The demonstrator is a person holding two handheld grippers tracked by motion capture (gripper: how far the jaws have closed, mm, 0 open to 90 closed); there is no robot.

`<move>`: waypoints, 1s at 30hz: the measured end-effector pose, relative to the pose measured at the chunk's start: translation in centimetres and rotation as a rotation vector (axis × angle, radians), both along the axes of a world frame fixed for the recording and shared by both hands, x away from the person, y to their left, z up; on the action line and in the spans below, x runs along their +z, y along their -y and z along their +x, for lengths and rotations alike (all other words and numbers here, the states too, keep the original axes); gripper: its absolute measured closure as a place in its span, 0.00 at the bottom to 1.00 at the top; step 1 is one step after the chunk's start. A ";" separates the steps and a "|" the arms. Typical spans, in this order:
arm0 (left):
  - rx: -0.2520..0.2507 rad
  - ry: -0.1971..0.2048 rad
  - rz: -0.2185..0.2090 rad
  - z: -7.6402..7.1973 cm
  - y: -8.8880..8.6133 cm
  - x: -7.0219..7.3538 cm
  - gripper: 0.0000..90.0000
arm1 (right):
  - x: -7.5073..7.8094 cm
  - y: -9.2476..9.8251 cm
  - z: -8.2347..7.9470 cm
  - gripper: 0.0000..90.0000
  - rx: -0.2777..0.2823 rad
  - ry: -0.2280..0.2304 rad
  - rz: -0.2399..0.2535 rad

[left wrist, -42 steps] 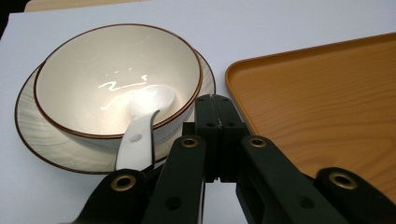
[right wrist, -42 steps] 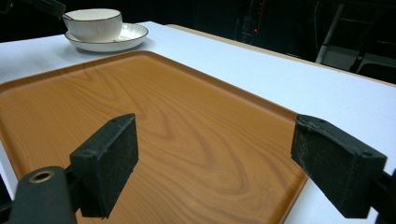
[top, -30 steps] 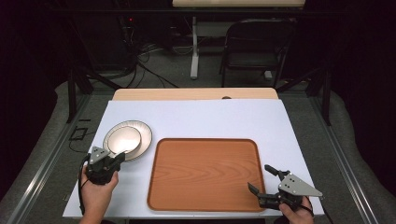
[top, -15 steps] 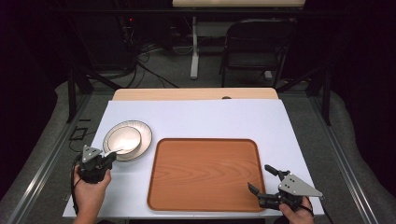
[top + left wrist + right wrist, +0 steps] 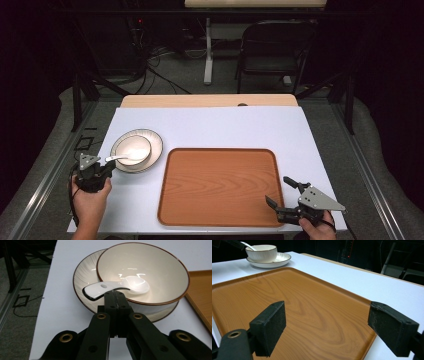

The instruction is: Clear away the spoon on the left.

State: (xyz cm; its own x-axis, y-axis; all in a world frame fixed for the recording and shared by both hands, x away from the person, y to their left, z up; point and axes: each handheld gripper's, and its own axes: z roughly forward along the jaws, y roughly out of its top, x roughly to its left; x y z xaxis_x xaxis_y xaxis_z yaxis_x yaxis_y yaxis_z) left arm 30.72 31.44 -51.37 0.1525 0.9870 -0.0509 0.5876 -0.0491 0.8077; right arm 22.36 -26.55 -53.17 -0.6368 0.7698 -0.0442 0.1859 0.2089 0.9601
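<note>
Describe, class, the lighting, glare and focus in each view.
High view: the white table is bright, the room behind dark. Left gripper view: glare on the spoon and bowl. Right gripper view: the pads are sharp, the far bowl is soft.

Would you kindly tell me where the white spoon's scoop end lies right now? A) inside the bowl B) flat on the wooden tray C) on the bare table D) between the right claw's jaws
A: the spoon rests its scoop inside the bowl, its handle sticking out over the rim.
</note>
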 end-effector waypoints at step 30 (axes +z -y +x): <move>0.091 0.008 -0.073 4.7 -1.9 0.9 1.00 | 0.0 0.0 0.1 0.16 0.001 -0.007 0.003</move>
State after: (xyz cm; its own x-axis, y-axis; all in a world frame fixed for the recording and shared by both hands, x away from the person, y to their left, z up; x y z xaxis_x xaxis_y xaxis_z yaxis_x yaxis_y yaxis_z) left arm 35.47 33.31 -50.47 0.0628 0.9905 -0.1220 0.5801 0.0632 0.8121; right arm 22.42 -26.56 -53.19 -0.6379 0.7692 -0.0379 0.1922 0.2067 0.9594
